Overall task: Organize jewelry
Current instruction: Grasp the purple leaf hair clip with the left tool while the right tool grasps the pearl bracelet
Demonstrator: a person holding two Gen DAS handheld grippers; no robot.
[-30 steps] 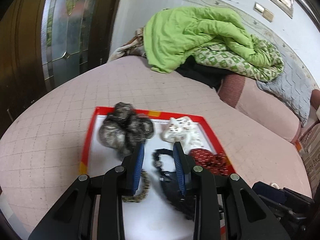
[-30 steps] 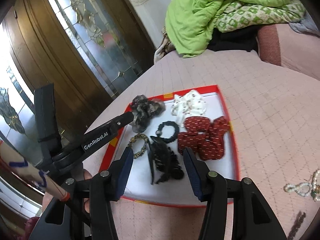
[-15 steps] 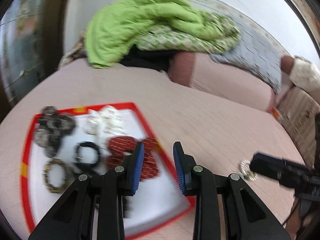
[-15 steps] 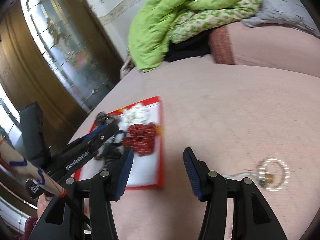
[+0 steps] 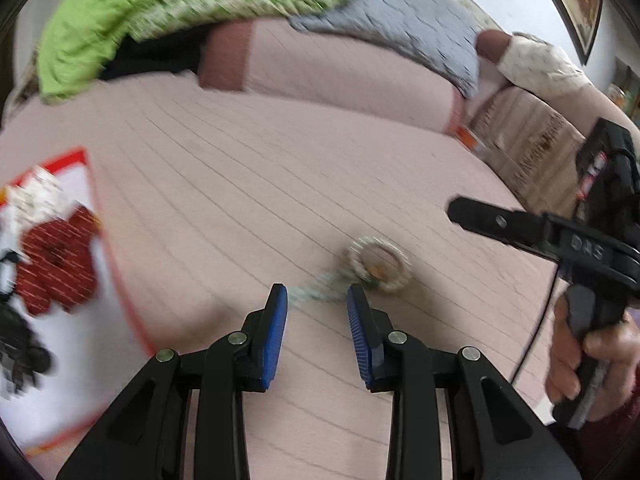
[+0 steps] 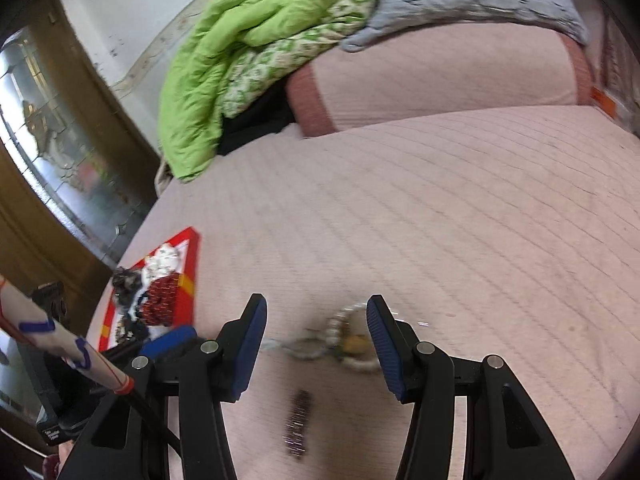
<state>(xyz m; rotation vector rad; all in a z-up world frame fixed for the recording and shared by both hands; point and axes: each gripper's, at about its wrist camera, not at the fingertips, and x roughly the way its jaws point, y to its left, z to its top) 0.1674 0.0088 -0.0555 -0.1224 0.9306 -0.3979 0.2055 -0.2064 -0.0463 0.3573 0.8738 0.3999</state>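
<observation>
A pale beaded bracelet (image 5: pixel 378 264) with a thin chain (image 5: pixel 316 292) lies on the pink quilted bed cover. My left gripper (image 5: pixel 316 304) hovers just short of the chain, jaws open, nothing between the pads. My right gripper (image 6: pixel 316 312) is open above the same bracelet (image 6: pixel 340 318), which shows between its fingers without touching them. A dark beaded strip (image 6: pixel 298 428) lies nearer to me. The red-rimmed white tray (image 5: pixel 82 158) at the left holds a red scrunchie (image 5: pixel 56 260) and several other hair ties.
A green quilt (image 6: pixel 208 72) and a grey pillow (image 5: pixel 400 20) are piled at the head of the bed. A wood and glass door (image 6: pixel 60 140) stands left. A hand (image 5: pixel 580 360) holds the right tool; its finger (image 5: pixel 500 222) reaches in from the right.
Both grippers have swung right, away from the tray and over to the loose bracelet on the bed cover. Their jaws look the same width as before.
</observation>
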